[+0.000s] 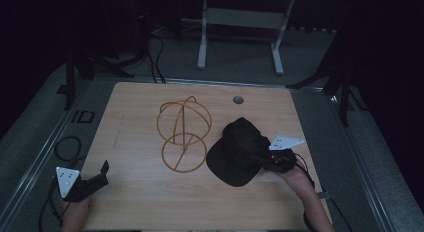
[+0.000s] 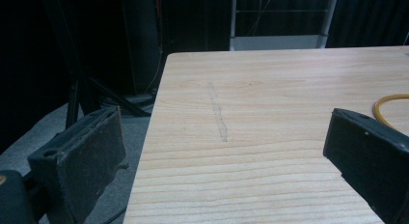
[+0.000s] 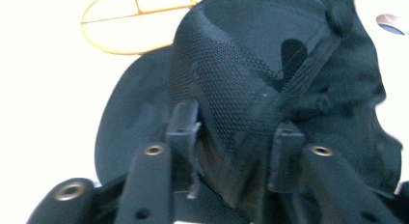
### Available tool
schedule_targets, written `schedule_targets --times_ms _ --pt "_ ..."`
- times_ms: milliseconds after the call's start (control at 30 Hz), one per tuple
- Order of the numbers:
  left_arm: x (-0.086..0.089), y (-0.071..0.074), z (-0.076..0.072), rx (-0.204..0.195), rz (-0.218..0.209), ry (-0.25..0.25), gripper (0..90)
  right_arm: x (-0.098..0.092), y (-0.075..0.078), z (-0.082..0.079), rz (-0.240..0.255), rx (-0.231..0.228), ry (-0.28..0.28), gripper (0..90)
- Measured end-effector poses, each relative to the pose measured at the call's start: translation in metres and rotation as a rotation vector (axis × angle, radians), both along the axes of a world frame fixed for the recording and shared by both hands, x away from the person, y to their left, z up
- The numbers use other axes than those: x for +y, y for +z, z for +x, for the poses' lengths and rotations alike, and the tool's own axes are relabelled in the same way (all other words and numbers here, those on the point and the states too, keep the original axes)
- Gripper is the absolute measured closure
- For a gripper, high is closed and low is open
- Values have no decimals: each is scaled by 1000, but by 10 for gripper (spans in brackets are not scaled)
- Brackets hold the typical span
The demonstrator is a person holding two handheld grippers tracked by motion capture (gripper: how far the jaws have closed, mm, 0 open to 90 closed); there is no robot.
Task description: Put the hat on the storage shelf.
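A black mesh cap lies on the wooden table at the right, its brim toward the front left. My right gripper is shut on the cap's rear edge; in the right gripper view the cap bulges between the two jaws. An orange wire cap frame stands left of the cap, and its base ring lies just beyond the brim. My left gripper rests open at the table's front left corner, nothing between its pads. A bit of the orange ring peeks out far right.
A round cable hole sits near the table's back edge. A white desk frame stands on the floor behind. Black stand legs flank the table. Cables lie on the floor at left. A faint scuff marks the wood.
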State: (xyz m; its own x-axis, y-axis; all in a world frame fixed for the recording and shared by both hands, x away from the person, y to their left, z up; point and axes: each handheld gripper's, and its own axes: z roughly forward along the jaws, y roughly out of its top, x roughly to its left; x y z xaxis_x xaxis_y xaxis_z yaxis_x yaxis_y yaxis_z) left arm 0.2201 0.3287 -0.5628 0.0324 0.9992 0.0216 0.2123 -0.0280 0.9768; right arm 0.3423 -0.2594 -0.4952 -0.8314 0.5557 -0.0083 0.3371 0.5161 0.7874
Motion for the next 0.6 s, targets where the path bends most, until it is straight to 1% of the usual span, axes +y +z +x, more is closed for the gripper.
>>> schedule_targets --times_ms 67,100,133,200,233,300,400,600 --pt "0 0 0 0 1 1 15 -1 3 -2 6 -2 -8 779" --pt "0 0 0 0 2 0 15 -2 4 -3 -1 -9 -11 812" --pt "0 0 0 -1 3 0 15 -2 6 -4 -6 -14 -17 825" --pt "0 0 0 0 2 1 15 -3 10 -5 -26 -24 -28 839" --pt "0 0 0 0 2 1 15 -3 10 -5 -26 -24 -28 839" --pt "0 0 0 0 0 1 15 -4 17 -8 -42 -50 -40 844" --pt "0 0 0 1 2 -2 15 -7 27 -11 -44 -76 -64 847" --pt "-1 0 0 -1 7 -1 15 -14 55 -17 -13 -132 -91 853"
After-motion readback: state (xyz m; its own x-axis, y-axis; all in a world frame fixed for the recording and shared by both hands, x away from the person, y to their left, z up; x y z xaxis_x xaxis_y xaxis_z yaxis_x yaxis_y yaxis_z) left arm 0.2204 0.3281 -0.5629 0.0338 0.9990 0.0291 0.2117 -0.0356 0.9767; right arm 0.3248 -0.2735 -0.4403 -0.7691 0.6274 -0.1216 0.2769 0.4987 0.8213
